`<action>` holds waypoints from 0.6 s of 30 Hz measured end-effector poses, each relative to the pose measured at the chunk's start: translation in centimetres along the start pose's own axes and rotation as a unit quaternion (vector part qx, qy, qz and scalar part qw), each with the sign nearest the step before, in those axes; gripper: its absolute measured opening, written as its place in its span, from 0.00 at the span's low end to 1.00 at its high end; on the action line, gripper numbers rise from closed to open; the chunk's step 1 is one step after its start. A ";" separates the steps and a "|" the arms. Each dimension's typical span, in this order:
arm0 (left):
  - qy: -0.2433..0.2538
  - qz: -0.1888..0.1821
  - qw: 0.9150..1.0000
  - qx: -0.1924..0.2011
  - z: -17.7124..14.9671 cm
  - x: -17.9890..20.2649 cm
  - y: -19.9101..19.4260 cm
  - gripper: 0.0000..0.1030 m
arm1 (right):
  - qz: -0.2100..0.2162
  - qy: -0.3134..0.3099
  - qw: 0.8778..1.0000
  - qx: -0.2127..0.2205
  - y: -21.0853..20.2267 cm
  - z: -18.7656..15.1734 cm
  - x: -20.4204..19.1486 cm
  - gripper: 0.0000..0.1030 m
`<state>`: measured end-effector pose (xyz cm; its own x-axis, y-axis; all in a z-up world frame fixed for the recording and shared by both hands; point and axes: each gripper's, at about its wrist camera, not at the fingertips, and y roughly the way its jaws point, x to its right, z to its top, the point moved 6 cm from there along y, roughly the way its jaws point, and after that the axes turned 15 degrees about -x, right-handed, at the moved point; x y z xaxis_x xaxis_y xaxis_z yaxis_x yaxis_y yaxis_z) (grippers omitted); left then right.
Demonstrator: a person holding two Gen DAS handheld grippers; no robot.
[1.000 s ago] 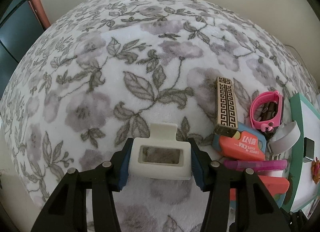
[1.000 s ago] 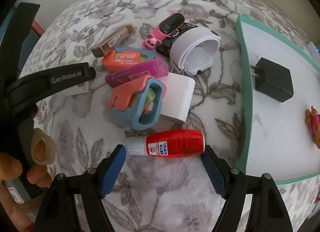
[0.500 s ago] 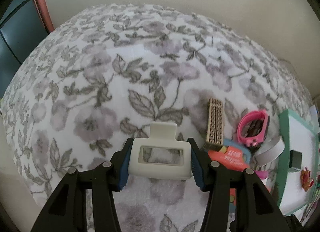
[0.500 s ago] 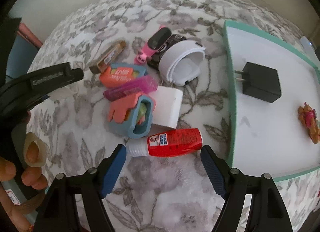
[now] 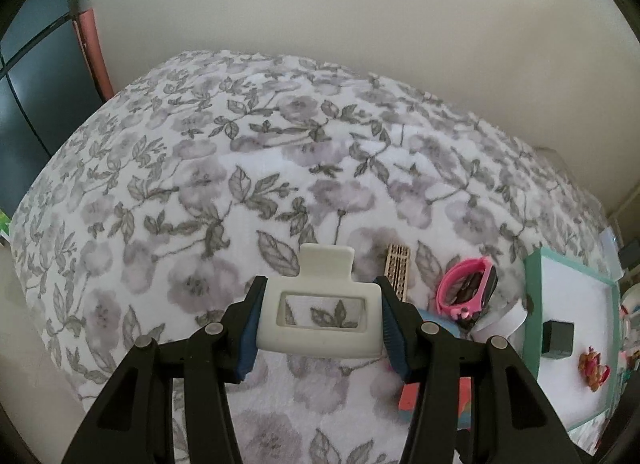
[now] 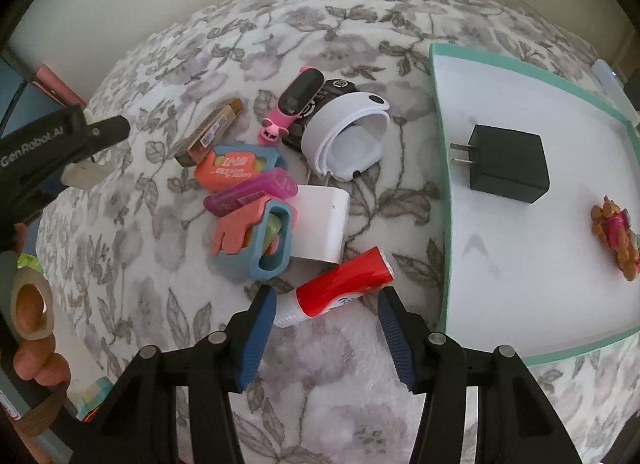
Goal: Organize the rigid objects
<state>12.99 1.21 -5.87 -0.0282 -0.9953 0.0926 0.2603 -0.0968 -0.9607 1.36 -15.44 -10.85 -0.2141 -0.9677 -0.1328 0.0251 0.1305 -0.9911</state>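
**Clip held at left, glue tube between closing right jaws**

A cream hair clip (image 5: 320, 314) is clamped betw. the pads of the left gripper (image 5: 320, 328), lifted above the floral blanket (image 5: 200, 184). The right gripper (image 6: 326, 328) jaws have just been closing; a red glue tube (image 6: 340, 284) lies tilted betw. them, w/ contact not clearly made out.

Just behind the tube a pile is crowded: white charger (image 6: 320, 224), blue-orange clip (image 6: 256, 242), purple case (image 6: 252, 194), orange eraser (image 6: 234, 170), patterned box (image 6: 210, 132), pink watch (image 6: 294, 102), white band (image 6: 348, 136). On the green-rimmed tray (image 6: 440, 144) at right are a black plug (image 6: 508, 164) and a small toy (image 6: 614, 232), partly cut off.

A plain wall is seen behind the bed.
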 end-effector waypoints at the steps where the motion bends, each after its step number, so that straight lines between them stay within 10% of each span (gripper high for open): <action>1: 0.000 0.003 1.000 -0.005 -0.2 0.0 0.2 0.52 | -0.001 -0.002 1.000 -0.001 0.1 0.0 -0.1 0.54; 18: -0.029 0.014 0.991 -0.126 -2.7 -1.5 4.3 0.52 | -0.035 -0.053 0.998 -0.010 1.7 0.3 -0.7 0.76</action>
<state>11.55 2.33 -10.87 0.0333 -0.9968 0.0731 0.0099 -0.0728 -0.9973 1.83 -14.57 -12.48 -0.1101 -0.9919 -0.0639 -0.0068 0.0651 -0.9979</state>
